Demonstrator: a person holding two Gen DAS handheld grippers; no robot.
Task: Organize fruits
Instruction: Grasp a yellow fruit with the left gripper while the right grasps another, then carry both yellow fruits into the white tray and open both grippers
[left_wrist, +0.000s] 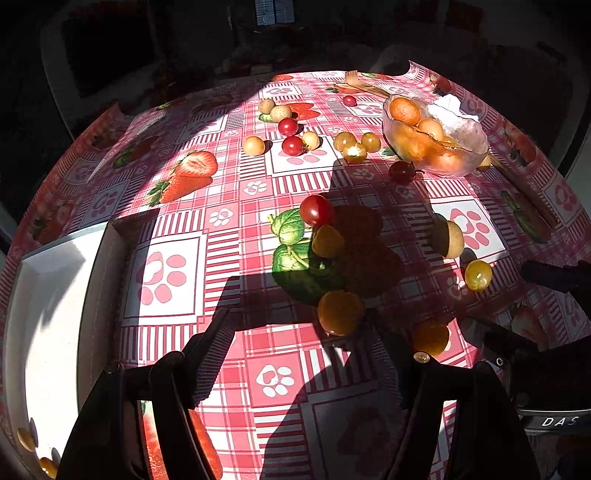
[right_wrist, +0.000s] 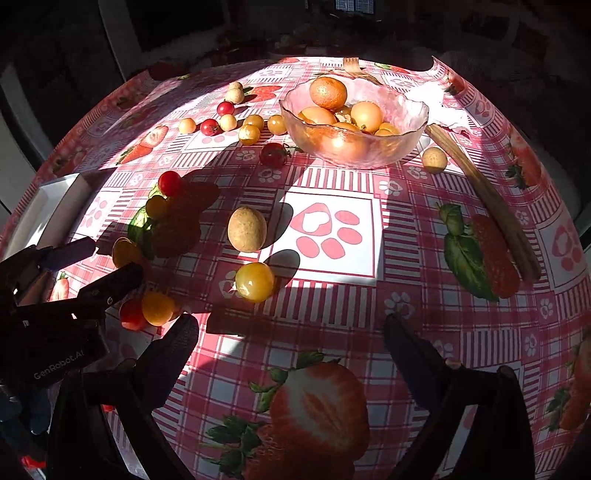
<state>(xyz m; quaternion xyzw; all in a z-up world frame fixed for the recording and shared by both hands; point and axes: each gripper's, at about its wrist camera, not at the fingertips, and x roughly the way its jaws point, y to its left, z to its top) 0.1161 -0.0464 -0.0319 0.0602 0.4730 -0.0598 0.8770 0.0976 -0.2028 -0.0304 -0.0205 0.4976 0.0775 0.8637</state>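
Left gripper (left_wrist: 301, 332) fingers spread wide, holding nothing, right gripper (right_wrist: 291, 332) likewise apart, loose fruits scattered across tablecloth (right_wrist: 332, 295), yellow tomato (left_wrist: 340, 312) half in shadow, glass bowl (right_wrist: 354, 123) of oranges, white tray (left_wrist: 48, 314) cut off at left.

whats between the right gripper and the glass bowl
In the right wrist view, mostly bare tablecloth lies between the open right gripper and the glass bowl; a tan oval fruit and a yellow tomato sit left of that line.

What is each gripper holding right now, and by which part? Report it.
Nothing is held. The left gripper is open over the tablecloth, an orange fruit lying just ahead of it. The right gripper is open and empty too.
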